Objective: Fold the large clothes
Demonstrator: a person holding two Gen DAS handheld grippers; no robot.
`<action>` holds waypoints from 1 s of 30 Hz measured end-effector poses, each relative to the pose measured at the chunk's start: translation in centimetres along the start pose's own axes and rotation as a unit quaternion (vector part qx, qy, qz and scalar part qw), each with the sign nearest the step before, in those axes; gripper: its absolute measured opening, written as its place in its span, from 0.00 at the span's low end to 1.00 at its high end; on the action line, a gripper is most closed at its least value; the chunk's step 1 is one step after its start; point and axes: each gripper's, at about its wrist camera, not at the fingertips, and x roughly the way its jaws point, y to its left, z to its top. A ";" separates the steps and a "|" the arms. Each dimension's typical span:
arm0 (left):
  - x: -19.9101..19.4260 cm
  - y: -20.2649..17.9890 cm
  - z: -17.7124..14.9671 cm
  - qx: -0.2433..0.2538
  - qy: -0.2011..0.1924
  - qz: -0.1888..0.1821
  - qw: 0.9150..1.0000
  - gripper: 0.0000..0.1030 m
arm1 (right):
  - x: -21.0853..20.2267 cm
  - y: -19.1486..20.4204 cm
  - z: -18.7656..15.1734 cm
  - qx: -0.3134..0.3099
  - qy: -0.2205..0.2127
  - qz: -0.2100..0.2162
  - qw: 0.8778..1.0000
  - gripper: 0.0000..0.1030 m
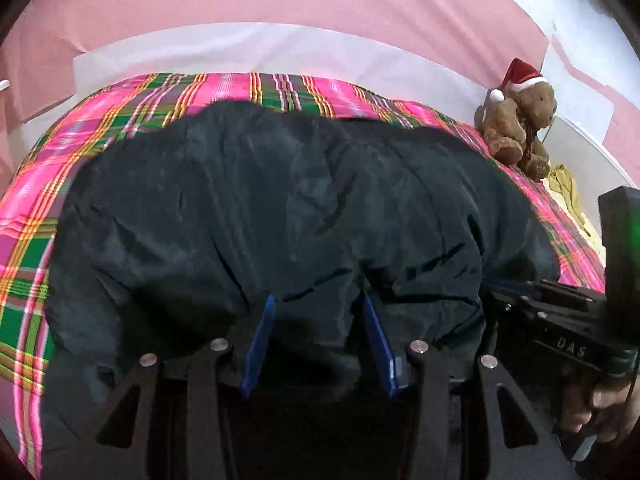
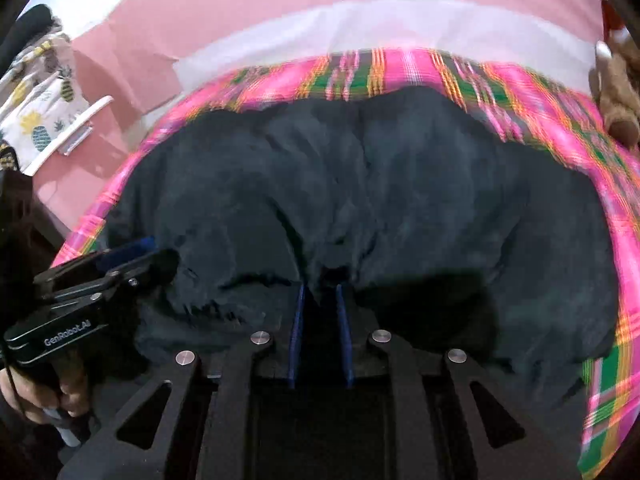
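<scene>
Both grippers, left (image 1: 318,300) and right (image 2: 320,286), pinch bunched folds of dark garment (image 1: 260,200) over plaid cover (image 1: 120,100)

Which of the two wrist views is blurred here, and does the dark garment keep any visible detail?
Left wrist view: mostly sharp, the plaid bedcover and stuffed bear crisp; the dark garment shows creases but goes near black around the left gripper. Right wrist view: motion-smeared, plaid stripes streaked, garment folds soft, a deep shadow beside the right gripper. Both bow strongly at the fisheye edges.
</scene>
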 end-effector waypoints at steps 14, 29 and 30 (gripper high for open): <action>-4.8 -1.4 2.0 0.023 -0.034 0.002 0.999 0.47 | -4.6 -0.3 0.8 0.008 -0.055 0.013 0.998 0.16; 4.1 5.2 7.4 -0.015 -0.049 0.091 0.995 0.47 | 2.9 -9.3 7.1 0.047 -0.060 -0.049 0.996 0.17; 4.1 5.2 7.4 -0.016 -0.049 0.090 0.995 0.47 | 2.8 -9.5 7.0 0.051 -0.065 -0.045 0.996 0.17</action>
